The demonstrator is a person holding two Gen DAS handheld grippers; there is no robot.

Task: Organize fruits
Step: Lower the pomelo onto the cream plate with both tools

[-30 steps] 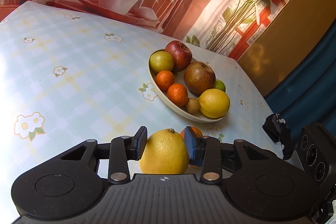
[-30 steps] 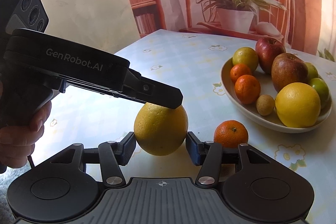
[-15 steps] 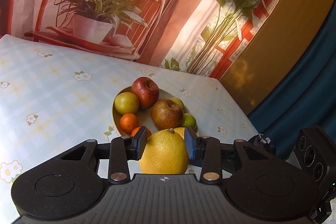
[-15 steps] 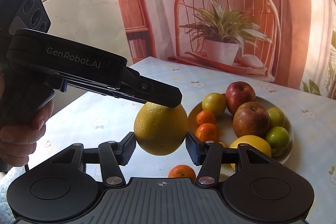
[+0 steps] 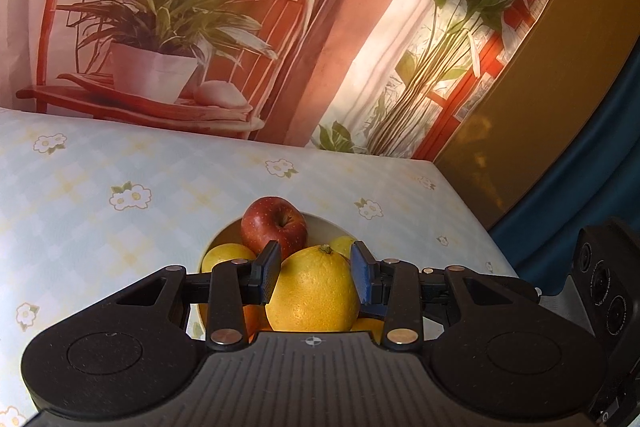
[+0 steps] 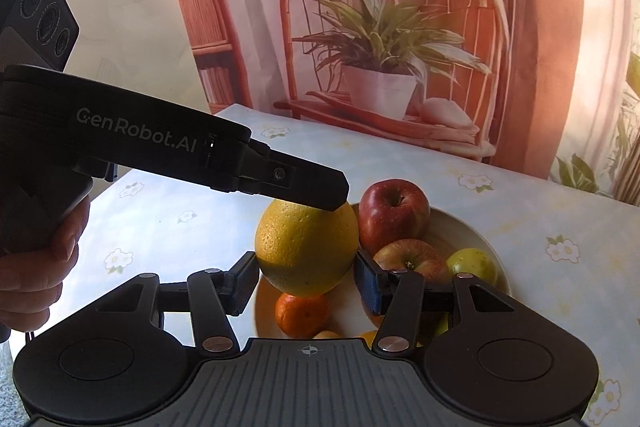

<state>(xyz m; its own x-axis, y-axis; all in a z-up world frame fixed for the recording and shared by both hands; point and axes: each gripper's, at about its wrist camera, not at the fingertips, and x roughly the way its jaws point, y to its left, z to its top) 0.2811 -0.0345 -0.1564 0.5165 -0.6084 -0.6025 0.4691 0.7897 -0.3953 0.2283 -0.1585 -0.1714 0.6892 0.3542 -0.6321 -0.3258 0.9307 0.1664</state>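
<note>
A large yellow citrus [image 5: 312, 295] hangs in the air over the near part of a cream bowl [image 5: 320, 221]. My left gripper [image 5: 315, 269] is shut on it, pads pressed on both flanks. In the right wrist view the same citrus [image 6: 306, 243] sits between the pads of my right gripper [image 6: 306, 283], which also grips its lower sides, while the left gripper [image 6: 336, 195] comes in from the left over its top. The bowl [image 6: 472, 231] holds a red apple [image 6: 394, 211], a brownish apple [image 6: 412, 259], a green fruit [image 6: 472, 265] and a mandarin [image 6: 302, 311].
The table [image 5: 120, 167] wears a pale checked cloth with flower prints; its right edge [image 5: 476, 223] drops off beside a dark blue curtain. A backdrop printed with a chair and potted plant [image 6: 380, 39] stands behind. A person's hand [image 6: 40, 267] grips the left tool.
Both grippers have carried the citrus up and forward from low over the table to above the bowl. The loose mandarin on the cloth has slipped out of view.
</note>
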